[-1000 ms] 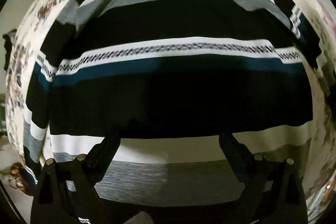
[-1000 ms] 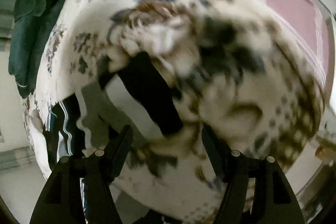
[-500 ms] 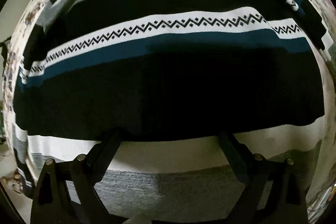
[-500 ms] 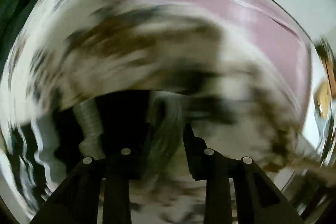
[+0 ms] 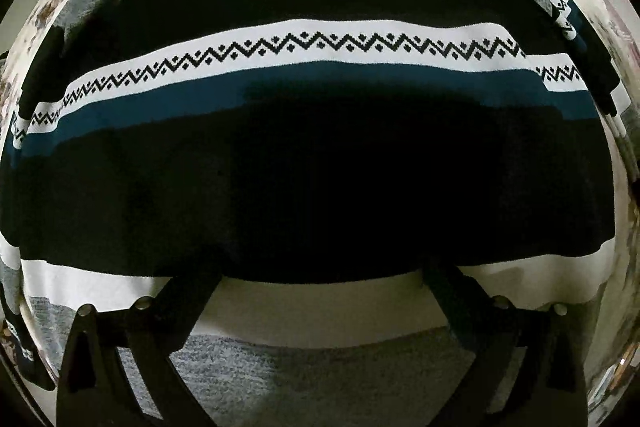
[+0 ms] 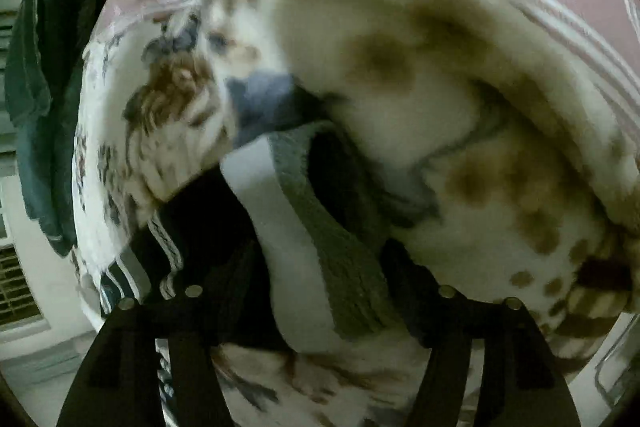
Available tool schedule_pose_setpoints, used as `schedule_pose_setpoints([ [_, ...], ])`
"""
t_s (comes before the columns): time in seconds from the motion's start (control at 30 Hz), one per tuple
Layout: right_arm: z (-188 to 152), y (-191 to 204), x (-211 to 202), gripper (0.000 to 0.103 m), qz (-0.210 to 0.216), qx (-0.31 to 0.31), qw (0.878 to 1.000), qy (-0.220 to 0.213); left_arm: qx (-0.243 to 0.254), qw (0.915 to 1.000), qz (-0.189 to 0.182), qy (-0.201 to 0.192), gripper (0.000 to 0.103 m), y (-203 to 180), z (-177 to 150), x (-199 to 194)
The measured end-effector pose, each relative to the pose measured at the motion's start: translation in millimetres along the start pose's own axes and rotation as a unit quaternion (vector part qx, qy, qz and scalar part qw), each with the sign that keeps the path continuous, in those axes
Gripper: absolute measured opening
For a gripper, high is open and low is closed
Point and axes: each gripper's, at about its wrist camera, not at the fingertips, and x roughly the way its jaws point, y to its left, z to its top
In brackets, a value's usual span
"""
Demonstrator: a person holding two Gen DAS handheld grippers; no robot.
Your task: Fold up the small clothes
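Your left gripper (image 5: 320, 267) straight above the striped sweater (image 5: 320, 187), jaws opening wide, your right gripper (image 6: 316, 263) jaws opening astride the sweater's sleeve (image 6: 320, 227), floral bedspread (image 6: 500, 147) beneath the sweater.

Your left wrist view is sharp but dim: the zigzag band on the striped sweater (image 5: 304, 47) reads crisply, while the black middle sits under a heavy shadow and loses all detail. Light looks soft, from above, with no glare. Your right wrist view is motion-blurred; the floral blanket (image 6: 460, 75) smears into brown blotches, and the sleeve (image 6: 320, 247) is soft too. Both views bend hard at the fisheye edges, with black vignette corners.
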Motion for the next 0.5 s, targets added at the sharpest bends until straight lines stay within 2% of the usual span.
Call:
schedule_pose_setpoints([
  [0.03,-1,11,-1,0.018,0.007,-0.014,1.000,-0.005,0.001,1.0000,-0.002,0.004,0.103,2,-1,0],
  [0.07,-1,19,-3,0.010,0.015,-0.026,1.000,-0.001,0.001,1.0000,-0.004,0.009,0.103,2,0,0],
  [0.17,10,44,-33,0.009,0.037,-0.048,0.998,-0.028,-0.010,0.9998,-0.016,0.011,0.103,5,-2,-4],
  [0.23,24,59,-59,0.009,0.062,-0.052,0.995,-0.054,-0.025,0.9990,-0.038,0.002,0.103,23,15,-14],
  [0.3,35,79,-83,0.008,0.075,-0.063,0.992,-0.080,-0.040,0.9977,-0.054,-0.009,0.103,33,17,-21],
  [0.4,45,93,-91,0.008,0.059,-0.075,0.992,-0.081,-0.061,0.9958,-0.064,-0.023,0.103,51,22,-28],
  [0.5,36,115,-91,0.008,0.055,-0.084,0.992,-0.073,-0.083,0.9934,-0.073,-0.031,0.103,77,21,-31],
])
